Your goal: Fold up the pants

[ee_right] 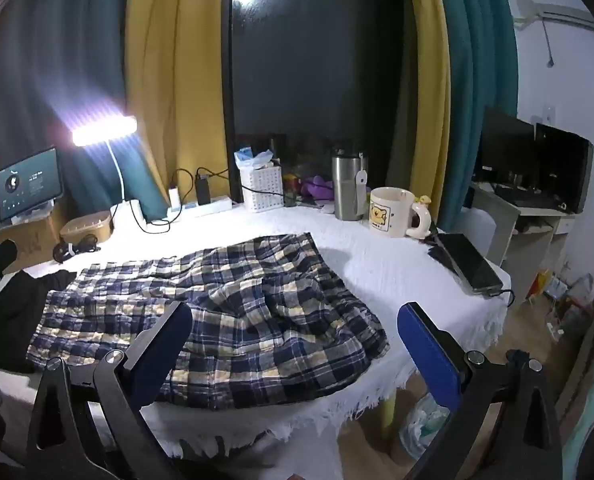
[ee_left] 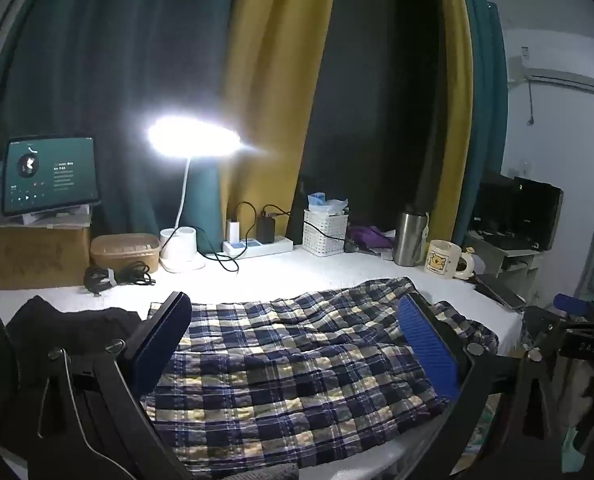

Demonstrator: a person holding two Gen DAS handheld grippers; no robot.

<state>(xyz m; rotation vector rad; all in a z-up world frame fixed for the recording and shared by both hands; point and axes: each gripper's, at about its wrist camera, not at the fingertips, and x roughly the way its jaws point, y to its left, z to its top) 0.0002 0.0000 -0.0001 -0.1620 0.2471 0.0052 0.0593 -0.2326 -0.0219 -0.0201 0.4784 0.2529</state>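
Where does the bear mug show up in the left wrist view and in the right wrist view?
Left wrist view: the bear mug stands right of centre, behind the plaid pants.
Right wrist view: the bear mug stands upper right of centre, at the table's far edge.
Shared landmark: the steel tumbler just left of it.

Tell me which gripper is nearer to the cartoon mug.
Right. The right gripper, jaws open, hovers over the plaid pants' near-right end, on the mug's side. The left gripper hovers over their left portion, farther off.
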